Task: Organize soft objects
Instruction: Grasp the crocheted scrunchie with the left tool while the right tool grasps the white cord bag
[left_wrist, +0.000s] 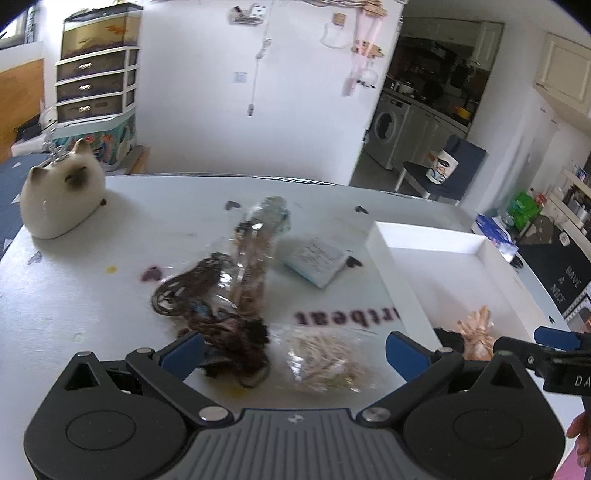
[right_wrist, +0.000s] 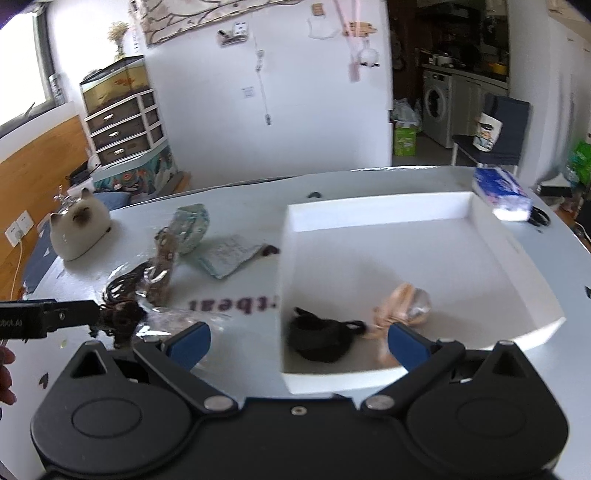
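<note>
My left gripper (left_wrist: 295, 350) is spread wide, nothing in it, right over a clear plastic bag of pale strips (left_wrist: 325, 363); dark brown tangled cord bundle (left_wrist: 221, 317) at 11 o'clock. My right gripper (right_wrist: 299, 341), also wide and empty, hangs over the shallow white tray (right_wrist: 380, 212) with a black fabric pouch (right_wrist: 321, 338) and peach cloth bundle (right_wrist: 399, 306).

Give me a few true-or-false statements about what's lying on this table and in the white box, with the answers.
1. The white tray holds a black soft item and a peach one. True.
2. The cat figurine sits inside the tray. False: it stands on the table, far from the tray.
3. Both grippers are open and hold nothing. True: left gripper, right gripper.
4. The dark brown bundle lies in the tray. False: on the table.
</note>
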